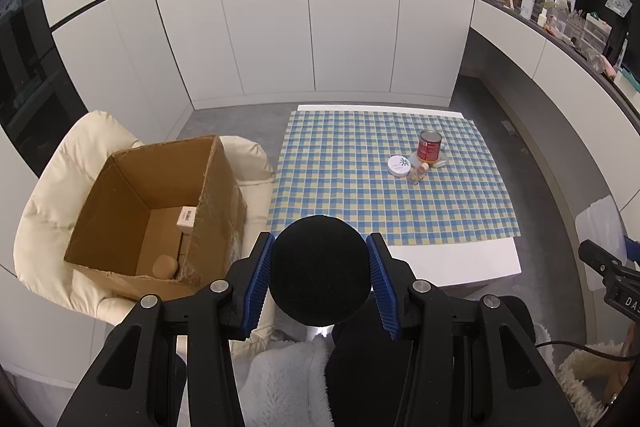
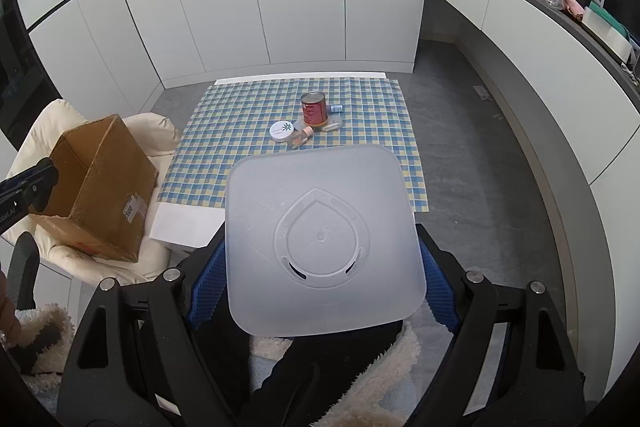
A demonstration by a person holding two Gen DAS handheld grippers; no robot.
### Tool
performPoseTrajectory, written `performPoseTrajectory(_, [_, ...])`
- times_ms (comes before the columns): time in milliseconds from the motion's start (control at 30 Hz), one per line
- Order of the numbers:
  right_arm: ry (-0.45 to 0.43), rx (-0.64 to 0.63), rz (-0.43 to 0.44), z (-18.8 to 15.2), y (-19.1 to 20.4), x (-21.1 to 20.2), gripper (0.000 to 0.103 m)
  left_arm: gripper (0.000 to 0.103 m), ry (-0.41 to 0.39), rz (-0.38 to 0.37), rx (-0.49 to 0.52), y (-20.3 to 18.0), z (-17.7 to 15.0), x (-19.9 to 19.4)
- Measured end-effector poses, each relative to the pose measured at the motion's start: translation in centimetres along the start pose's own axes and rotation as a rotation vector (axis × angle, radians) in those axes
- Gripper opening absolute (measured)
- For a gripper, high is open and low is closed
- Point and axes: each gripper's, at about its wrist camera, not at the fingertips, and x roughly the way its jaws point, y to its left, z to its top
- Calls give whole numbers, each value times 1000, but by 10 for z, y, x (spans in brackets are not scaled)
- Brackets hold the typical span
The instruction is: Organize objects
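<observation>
A: Left wrist view. What does the left gripper (image 1: 320,275) hold?

B: A black foam ball (image 1: 320,269), clamped between both blue ribbed pads (image 1: 256,287). To the left, an open cardboard box (image 1: 160,211) rests on a cream cushioned chair (image 1: 52,195); inside lie a small white carton (image 1: 186,217) and a tan rounded object (image 1: 165,265).

A: Right wrist view. And the right gripper (image 2: 322,267)?

B: Its jaws stand wide, gripping a translucent square plastic lid (image 2: 324,239) by its side edges, the moulded face toward the camera.

A: Where are the remaining items?

B: Clustered on the blue-and-yellow checked cloth (image 2: 240,123) of the white table (image 2: 180,223): a red can (image 2: 313,108), upright; a round white tin (image 2: 282,131) just beside it; a small bottle (image 2: 302,137) lying touching the tin; a small clear container (image 2: 332,125) beside the can
</observation>
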Motion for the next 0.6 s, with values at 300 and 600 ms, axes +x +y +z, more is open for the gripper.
performPoseTrajectory(300, [-2, -32, 17, 0, 10, 0, 85, 47, -6, 8, -14, 7, -1, -3])
performPoseTrajectory(600, [-7, -63, 35, 2, 25, 0, 85, 47, -6, 23, -47, 23, -6, -5])
